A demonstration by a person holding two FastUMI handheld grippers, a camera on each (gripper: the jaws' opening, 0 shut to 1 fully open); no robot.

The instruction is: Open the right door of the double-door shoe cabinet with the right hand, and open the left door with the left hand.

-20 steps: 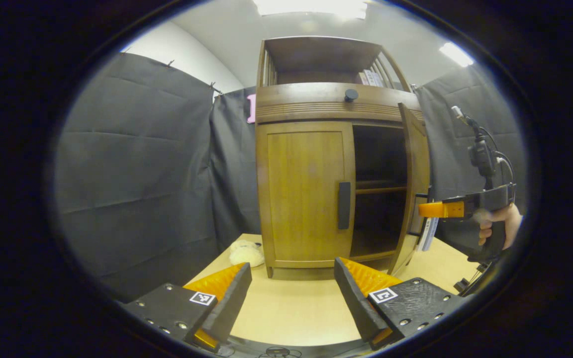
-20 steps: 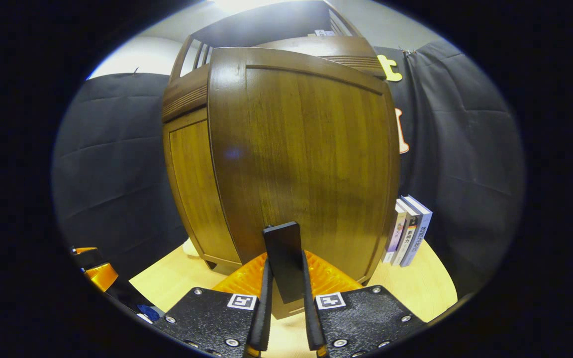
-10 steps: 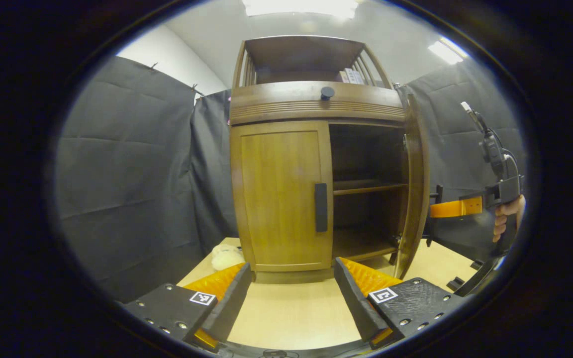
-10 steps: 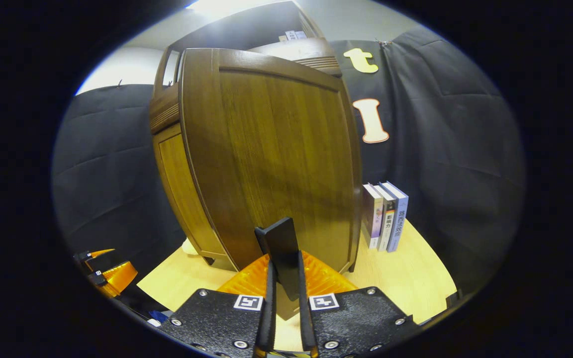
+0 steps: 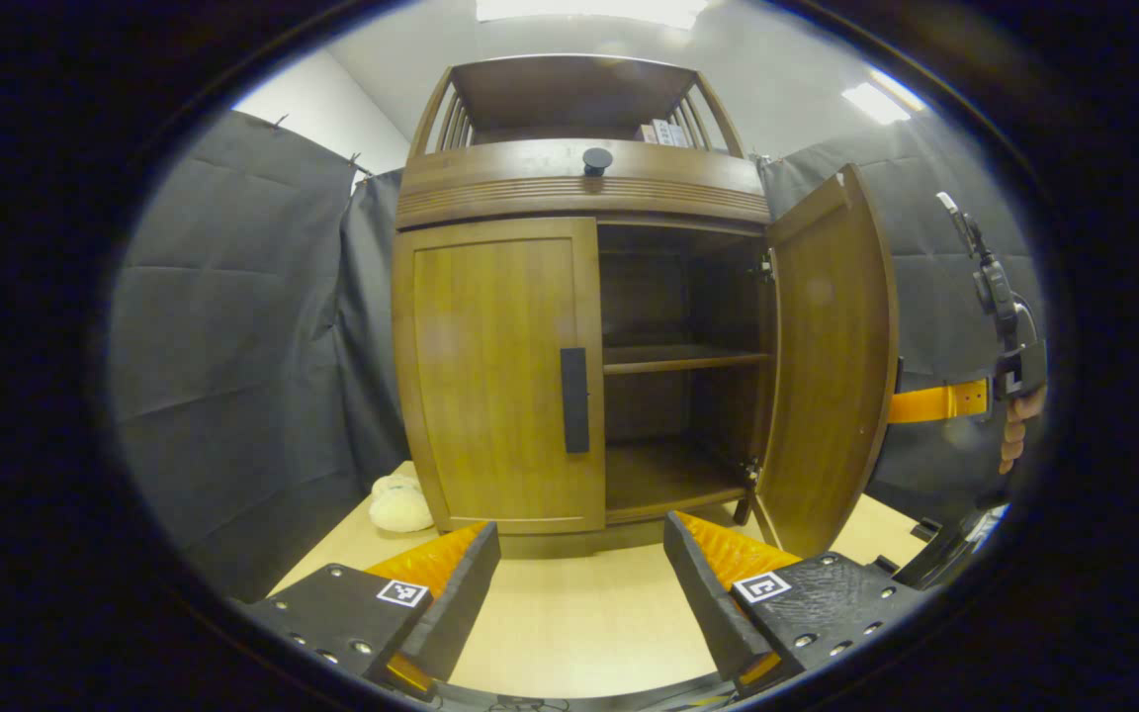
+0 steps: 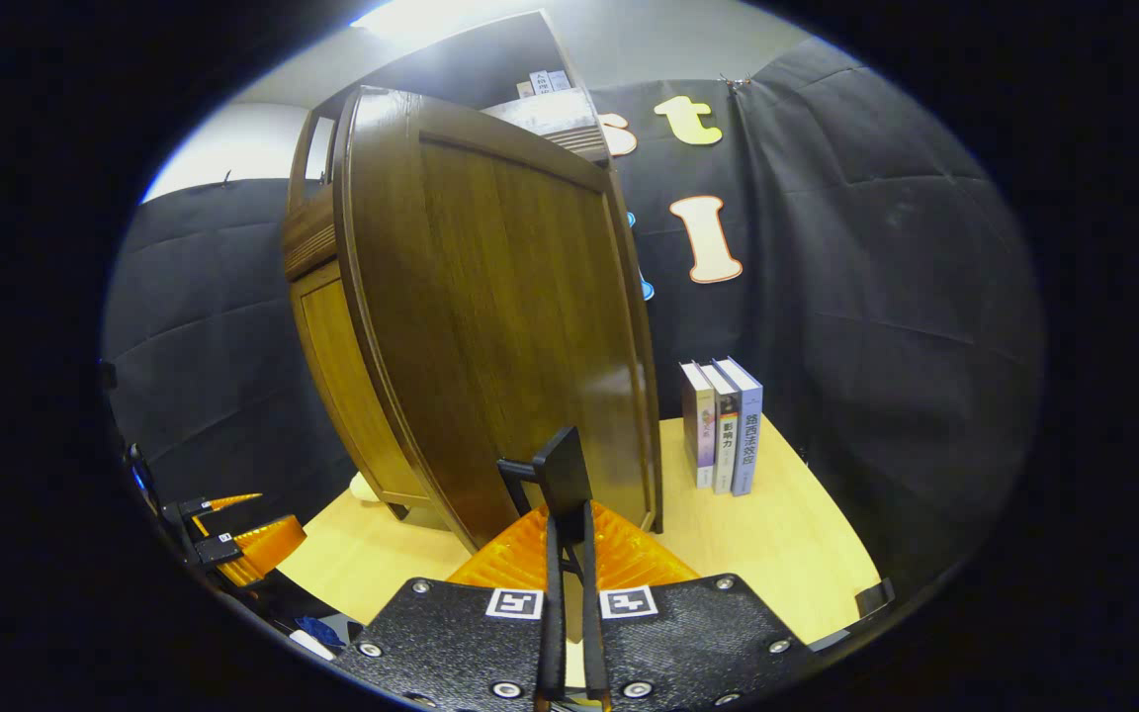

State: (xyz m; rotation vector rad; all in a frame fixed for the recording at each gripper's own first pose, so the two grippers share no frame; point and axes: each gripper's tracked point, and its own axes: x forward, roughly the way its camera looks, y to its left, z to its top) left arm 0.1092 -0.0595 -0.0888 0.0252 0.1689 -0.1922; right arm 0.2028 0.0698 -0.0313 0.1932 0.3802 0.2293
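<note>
Right gripper view shows my right gripper (image 6: pixel 569 539) clamped on the black handle (image 6: pixel 566 475) of the right door (image 6: pixel 500 326), both fingers pinching that upright bar, with three books (image 6: pixel 723 425) standing on the table (image 6: pixel 787 554) just past the door's hinge side. Left gripper view has the shoe cabinet (image 5: pixel 584 188) standing tall on the table ahead of me, its right door swung wide toward the right, its left door (image 5: pixel 495 371) shut with the long vertical handle (image 5: pixel 574 400) untouched, and my left gripper (image 5: pixel 579 583) hanging open in front, touching nothing.
</note>
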